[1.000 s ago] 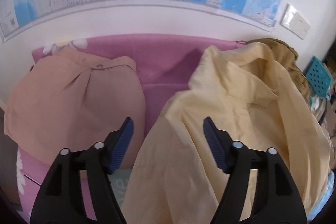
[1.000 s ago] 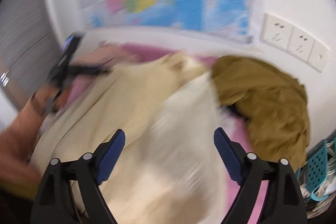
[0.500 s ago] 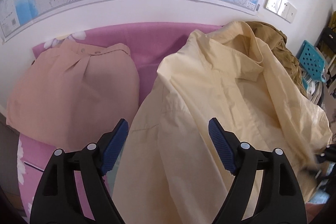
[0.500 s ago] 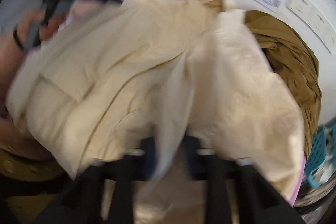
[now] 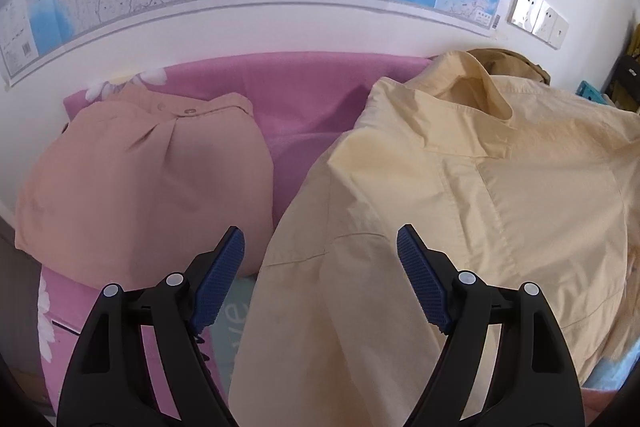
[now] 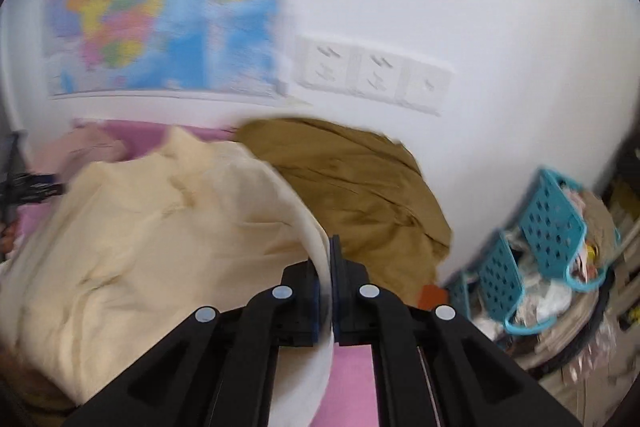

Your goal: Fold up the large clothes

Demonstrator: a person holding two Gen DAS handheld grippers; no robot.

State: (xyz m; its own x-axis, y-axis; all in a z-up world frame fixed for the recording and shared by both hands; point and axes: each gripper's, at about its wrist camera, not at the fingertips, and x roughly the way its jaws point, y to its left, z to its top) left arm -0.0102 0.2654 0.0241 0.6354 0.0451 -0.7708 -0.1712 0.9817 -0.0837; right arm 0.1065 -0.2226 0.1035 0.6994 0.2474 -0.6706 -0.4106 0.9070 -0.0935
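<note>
Yellow shirt (image 5: 460,195) is spread on pink sheet (image 5: 304,95), collar toward wall. At far left, folded tan shirt (image 5: 140,183) is laid flat on same sheet. Left gripper (image 5: 320,247) is held spread wide over yellow shirt's left sleeve, nothing pinched, fabric not touched by pads. Further right, right gripper (image 6: 330,259) is clamped on yellow shirt's edge, jaws just closed. Olive garment (image 6: 352,183) is bunched behind, against wall. Blue baskets (image 6: 556,223) are seen at far right.
</note>
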